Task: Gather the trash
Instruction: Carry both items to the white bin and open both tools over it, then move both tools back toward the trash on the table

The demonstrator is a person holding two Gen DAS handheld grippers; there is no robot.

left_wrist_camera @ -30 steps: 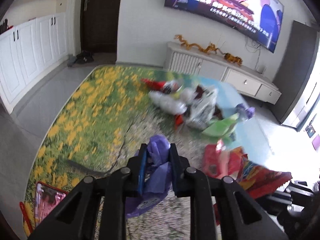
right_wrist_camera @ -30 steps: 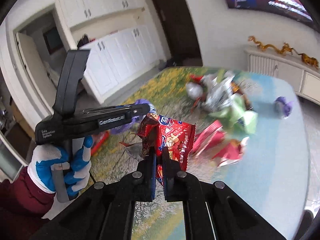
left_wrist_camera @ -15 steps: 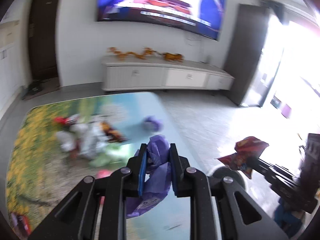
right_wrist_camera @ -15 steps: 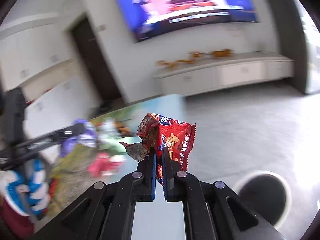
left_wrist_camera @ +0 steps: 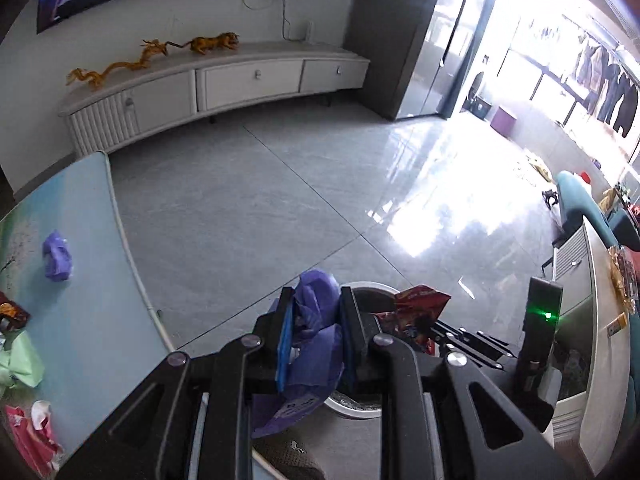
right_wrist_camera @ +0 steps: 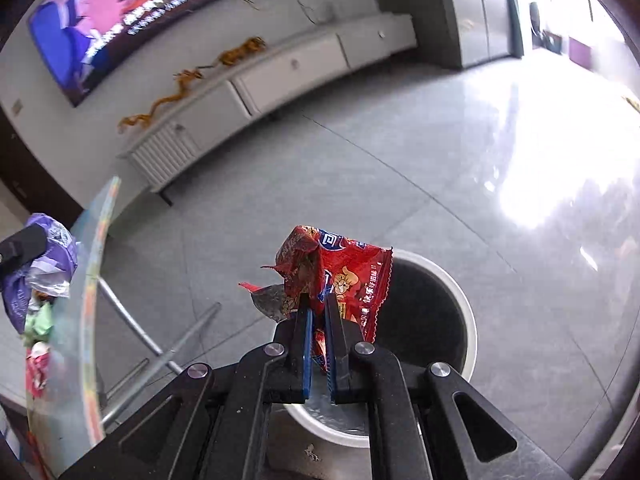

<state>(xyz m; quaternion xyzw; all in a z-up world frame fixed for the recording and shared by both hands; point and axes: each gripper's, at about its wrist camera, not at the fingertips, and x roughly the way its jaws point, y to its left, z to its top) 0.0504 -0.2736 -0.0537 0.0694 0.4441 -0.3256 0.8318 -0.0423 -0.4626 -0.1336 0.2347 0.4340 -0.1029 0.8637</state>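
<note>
Left gripper (left_wrist_camera: pixel 316 334) jaws pinching purple wrapper (left_wrist_camera: pixel 316 312), right gripper (right_wrist_camera: pixel 317 340) jaws pinching red snack packet (right_wrist_camera: pixel 340 276), seemingly over white-rimmed bin (right_wrist_camera: pixel 460 292)

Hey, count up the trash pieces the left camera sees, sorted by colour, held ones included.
Purple: 2, the purple wrapper in the left claw, the purple wad on the table
Red: 2, the red snack bag in the right claw, the red scrap
Green: 1, the green paper
Dark brown: 1, the brown wrapper
Total: 6
</note>
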